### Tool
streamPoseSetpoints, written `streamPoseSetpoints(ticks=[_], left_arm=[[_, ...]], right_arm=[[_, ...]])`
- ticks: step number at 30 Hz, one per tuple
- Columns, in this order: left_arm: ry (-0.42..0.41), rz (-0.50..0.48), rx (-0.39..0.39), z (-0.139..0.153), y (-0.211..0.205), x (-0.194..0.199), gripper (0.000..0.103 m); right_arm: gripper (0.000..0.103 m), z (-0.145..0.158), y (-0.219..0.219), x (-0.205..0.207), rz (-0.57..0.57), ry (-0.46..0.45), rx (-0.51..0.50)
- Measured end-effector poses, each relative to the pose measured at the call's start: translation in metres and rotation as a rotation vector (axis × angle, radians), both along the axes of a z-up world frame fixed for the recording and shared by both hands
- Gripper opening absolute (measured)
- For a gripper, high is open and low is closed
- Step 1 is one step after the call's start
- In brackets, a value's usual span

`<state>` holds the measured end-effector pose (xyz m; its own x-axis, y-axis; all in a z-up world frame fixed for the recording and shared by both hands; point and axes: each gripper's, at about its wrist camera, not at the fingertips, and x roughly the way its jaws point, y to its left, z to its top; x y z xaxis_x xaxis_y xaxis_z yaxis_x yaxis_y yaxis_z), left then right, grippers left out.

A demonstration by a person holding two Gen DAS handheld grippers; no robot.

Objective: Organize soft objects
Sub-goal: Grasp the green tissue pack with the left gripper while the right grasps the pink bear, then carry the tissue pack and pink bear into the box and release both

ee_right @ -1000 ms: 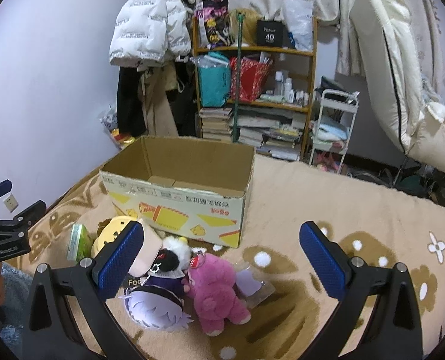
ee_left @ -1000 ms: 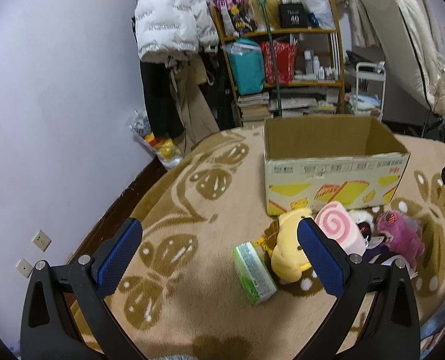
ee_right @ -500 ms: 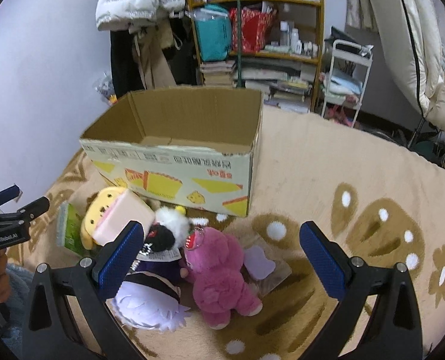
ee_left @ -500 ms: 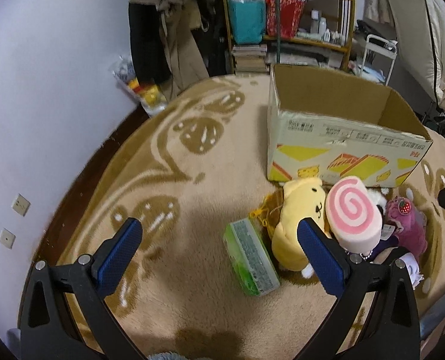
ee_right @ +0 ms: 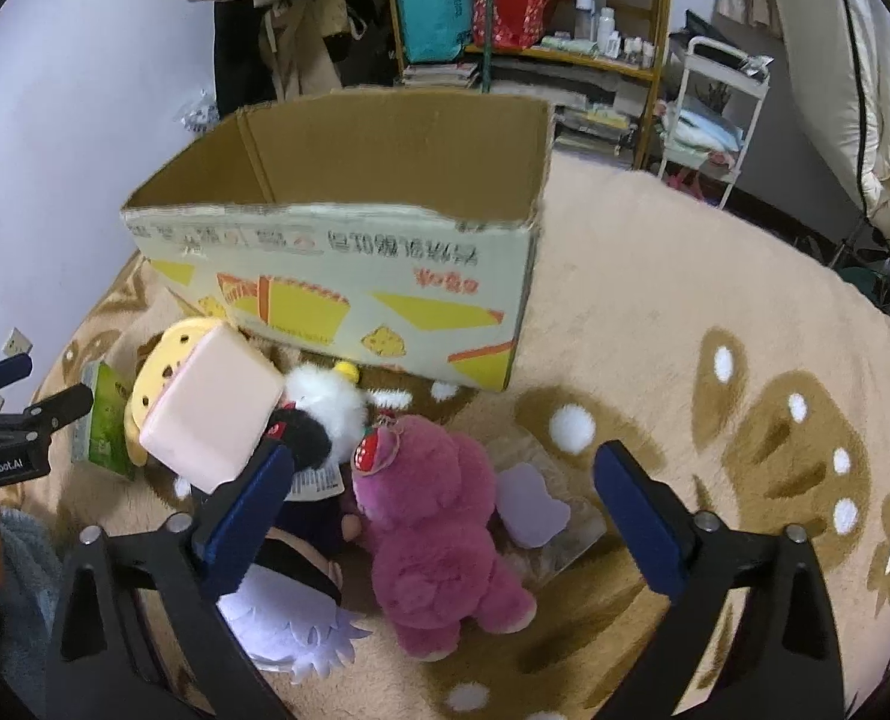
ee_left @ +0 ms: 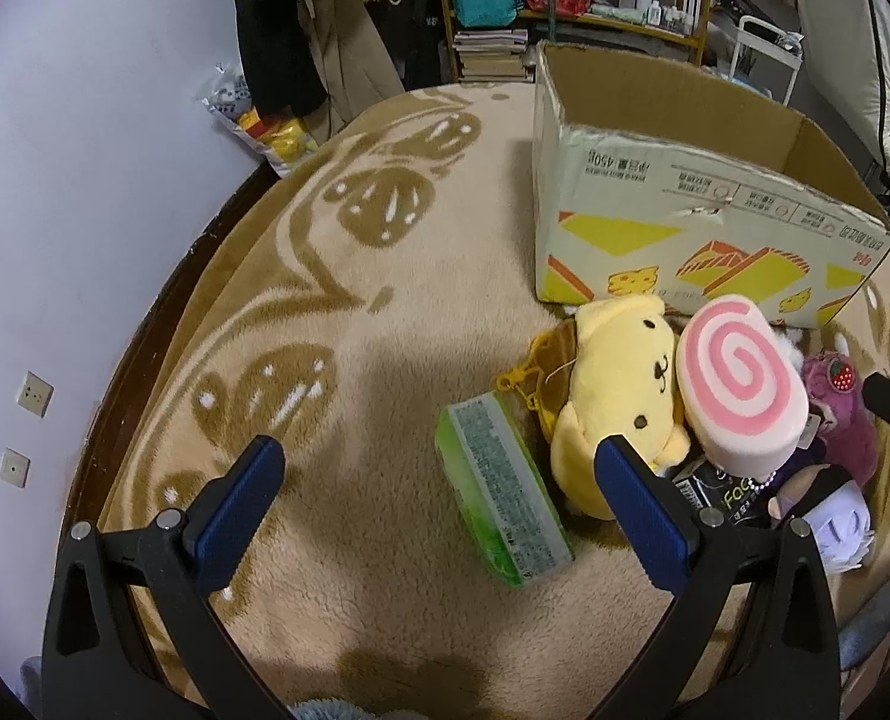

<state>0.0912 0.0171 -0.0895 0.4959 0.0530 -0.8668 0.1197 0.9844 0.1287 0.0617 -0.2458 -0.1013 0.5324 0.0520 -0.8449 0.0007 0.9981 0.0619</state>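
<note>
On the tan carpet (ee_left: 385, 312) with its brown leaf pattern, the soft things lie in a cluster at the foot of an open cardboard box (ee_left: 673, 228), which stands behind them with its flaps up and its printed yellow side facing the cameras. Farthest left is a green tissue pack (ee_left: 502, 489), lying flat and angled, just beside a yellow dog plush (ee_left: 619, 384) that leans against a brown pouch with a yellow clasp. Touching the dog on its right is a pink swirl-roll cushion (ee_left: 739, 378), propped on edge so its spiral face shows in the left wrist view. Next comes a black-and-white plush (ee_right: 319, 414), partly under the cushion, then a magenta bear plush (ee_right: 439, 540) with a strawberry charm at its ear, lying face down. Below these two is a doll with pale lilac hair (ee_right: 289, 618), partly hidden by the tool's finger. To the bear's right a small lilac piece in clear wrap (ee_right: 535, 510) rests on the carpet. The left tool (ee_left: 439, 498) hangs above the carpet with its blue pads wide apart — nothing between them, the tissue pack just under the gap. The right tool (ee_right: 445, 492) is likewise spread wide and empty, above the magenta bear. Beyond the box stand a shelf of books and bags (ee_right: 523, 30) and hanging coats.
</note>
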Motion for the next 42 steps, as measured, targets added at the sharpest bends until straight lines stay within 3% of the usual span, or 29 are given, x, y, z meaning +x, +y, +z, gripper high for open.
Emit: streamPoseSetpoints(ticks=[12, 15, 17, 19, 23, 42], left_arm=[[0.043, 0.0, 0.014, -0.011, -0.002, 0.005, 0.101], [0.065, -0.003, -0.001, -0.015, -0.002, 0.006, 0.088], [0.07, 0.005, -0.006, -0.016, -0.001, 0.007, 0.069], [0.082, 0.005, -0.045, -0.018, 0.001, 0.008, 0.054], [0.104, -0.003, -0.103, -0.021, 0.001, 0.009, 0.036], [0.086, 0.0, -0.081, -0.02, -0.003, 0.008, 0.032]], right_arm=[[0.088, -0.035, -0.003, 0.016, -0.006, 0.139, 0.04], [0.088, -0.034, -0.002, 0.016, 0.009, 0.13, 0.043], [0.085, -0.036, 0.0, 0.017, 0.013, 0.132, 0.047], [0.075, -0.038, 0.0, 0.018, 0.015, 0.144, 0.061], [0.064, -0.039, 0.001, 0.018, 0.037, 0.136, 0.085], [0.062, -0.041, 0.009, 0.024, 0.053, 0.101, 0.054]])
